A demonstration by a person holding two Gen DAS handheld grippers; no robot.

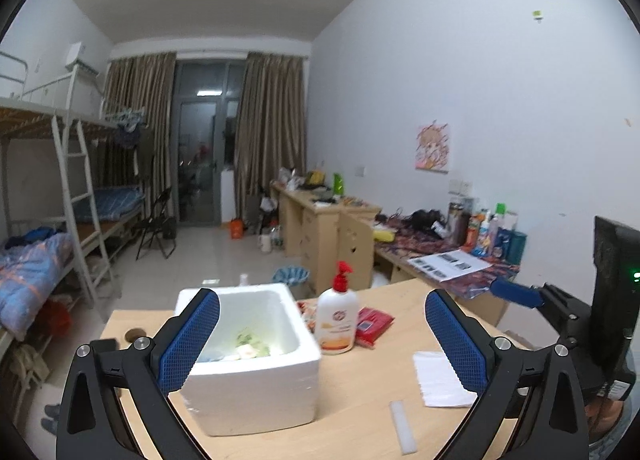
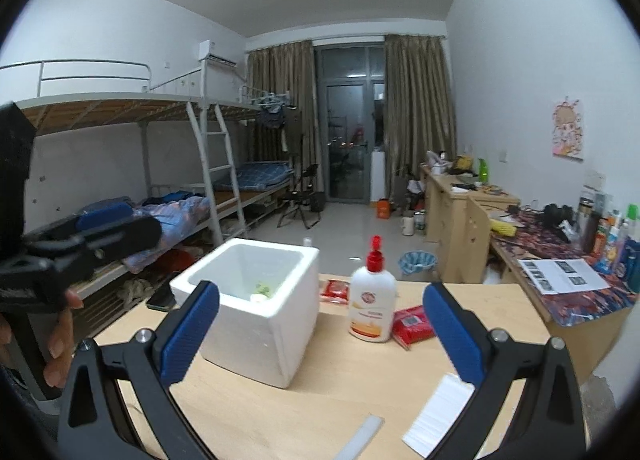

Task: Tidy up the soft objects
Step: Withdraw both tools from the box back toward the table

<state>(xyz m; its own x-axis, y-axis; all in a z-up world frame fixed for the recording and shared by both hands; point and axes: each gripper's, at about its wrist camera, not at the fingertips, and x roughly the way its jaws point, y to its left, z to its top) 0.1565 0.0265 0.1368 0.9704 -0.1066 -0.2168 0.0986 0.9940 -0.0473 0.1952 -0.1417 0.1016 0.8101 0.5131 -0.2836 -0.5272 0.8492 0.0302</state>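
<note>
Both the left tongs [image 1: 322, 334] and right tongs [image 2: 321, 326] gape wide, empty. The white foam box [image 1: 256, 364], near the light wooden bench's [image 1: 360, 400] left edge, holds soft green-white items [image 1: 250, 344], apparently collected.

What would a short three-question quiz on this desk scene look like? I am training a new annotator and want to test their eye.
1. True or false: the left gripper is shut on the lotion bottle.
2. What lies right beside the bottle, on its right? A) red packet B) green cup C) blue towel
3. Is the white foam box empty?

Key:
1. False; both grippers, the right gripper too, stand open and hold nothing.
2. A, the red packet.
3. No; small pale items lie at its bottom.
</note>
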